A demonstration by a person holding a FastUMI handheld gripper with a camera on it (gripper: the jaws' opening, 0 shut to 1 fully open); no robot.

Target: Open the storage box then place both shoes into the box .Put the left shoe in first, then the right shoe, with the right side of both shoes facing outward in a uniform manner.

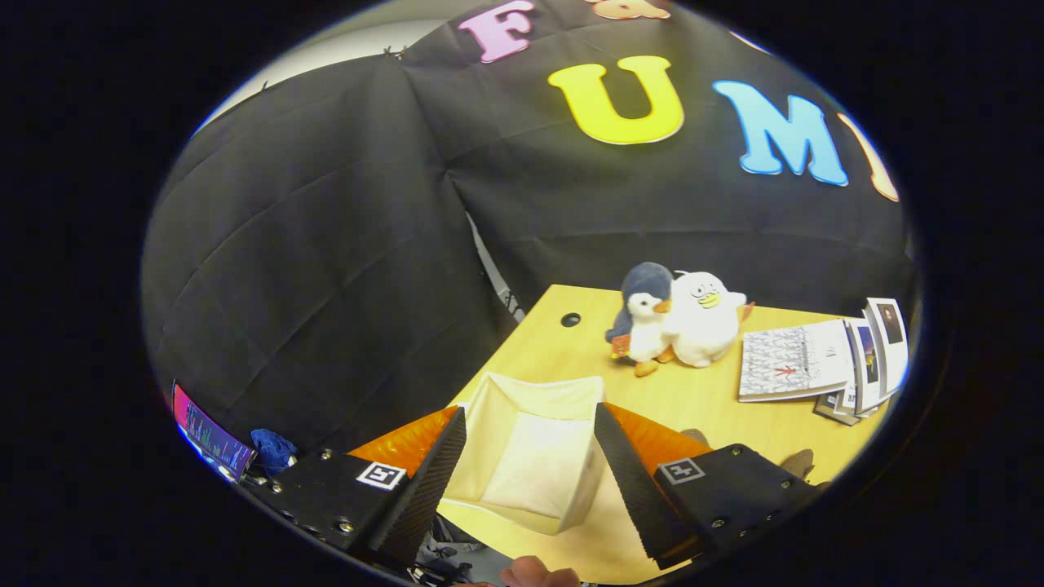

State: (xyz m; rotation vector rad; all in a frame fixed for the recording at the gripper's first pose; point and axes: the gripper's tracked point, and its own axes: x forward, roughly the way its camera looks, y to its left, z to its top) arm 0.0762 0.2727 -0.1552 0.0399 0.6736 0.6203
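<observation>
And here we are above the near left corner of the desk, with the gripper hanging in the air, its two ribbed black fingers spread wide and nothing pinched between them. Framed right in that gap sits the storage box, a cream fabric cube, mouth open to the top, pale inside walls and floor on show, resting on the wood near the desk's front edge. Orange panels flare out behind each finger, one on the left, one on the right.

Look farther back: two plush penguins stand shoulder to shoulder, the dark-headed one on the left leaning against the white one on the right. Just right of them lies a patterned booklet, and beyond it a fan of printed cards propped near the desk's right edge. A small dark hole marks the far left of the desk. Down at the near edge a fingertip of a person peeks in, and off the desk to the left there's a blue scrap of cloth beside a lit screen.
</observation>
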